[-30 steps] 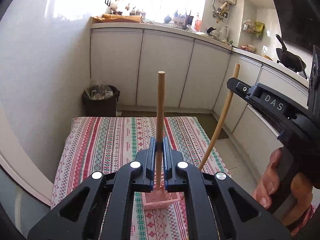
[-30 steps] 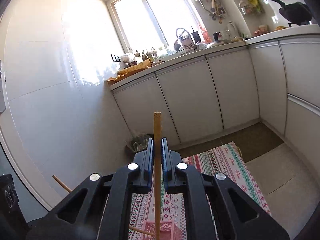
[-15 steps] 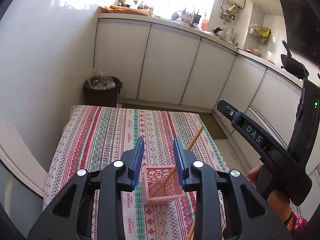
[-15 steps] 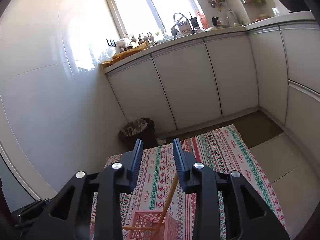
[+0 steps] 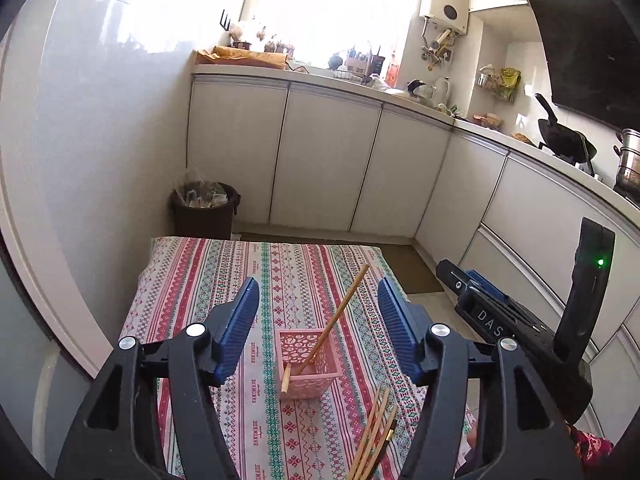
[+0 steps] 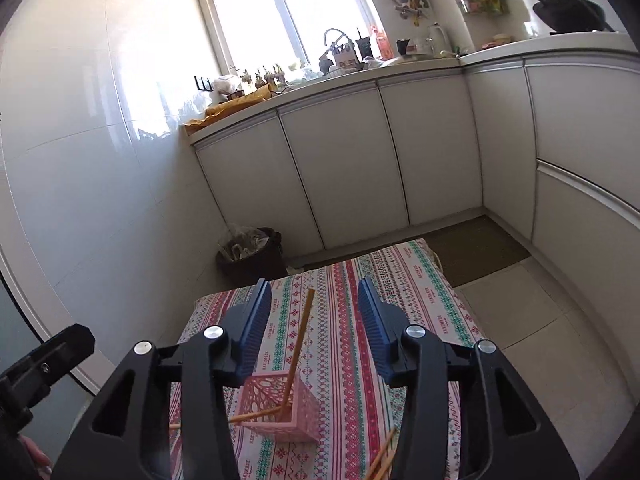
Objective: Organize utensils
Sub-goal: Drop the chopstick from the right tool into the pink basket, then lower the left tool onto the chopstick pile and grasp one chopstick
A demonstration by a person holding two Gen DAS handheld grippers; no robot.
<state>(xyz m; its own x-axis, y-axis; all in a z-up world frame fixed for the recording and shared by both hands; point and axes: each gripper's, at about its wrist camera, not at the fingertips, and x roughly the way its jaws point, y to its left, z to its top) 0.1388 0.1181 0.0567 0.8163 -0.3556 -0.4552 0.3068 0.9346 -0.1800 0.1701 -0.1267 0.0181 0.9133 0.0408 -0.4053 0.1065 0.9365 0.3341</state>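
Opening, the left gripper (image 5: 318,320) hangs above the worktop (image 5: 192,280) with nothing between its blue pads (image 5: 236,324); the pink basket (image 5: 310,364) shows through the gap, lower down and clear of them. Right gripper (image 6: 314,328) likewise: jaws spreading, pads bare, basket (image 6: 280,408) below and ahead of them.

Basket stands upright on the striped cloth, near the worktop's middle. Two chopsticks in it. One (image 5: 340,312) leans up and away toward the far right. The other (image 5: 285,378) lies low across the rim, its end poking out over the near left side; in the right view this one (image 6: 252,416) runs nearly level, leftward.

More chopsticks (image 5: 374,432) lie loose on the cloth, just near-right of the basket, fanned together.

Right gripper's body seen at right of the left view, held by a hand (image 5: 472,436), mostly hidden.
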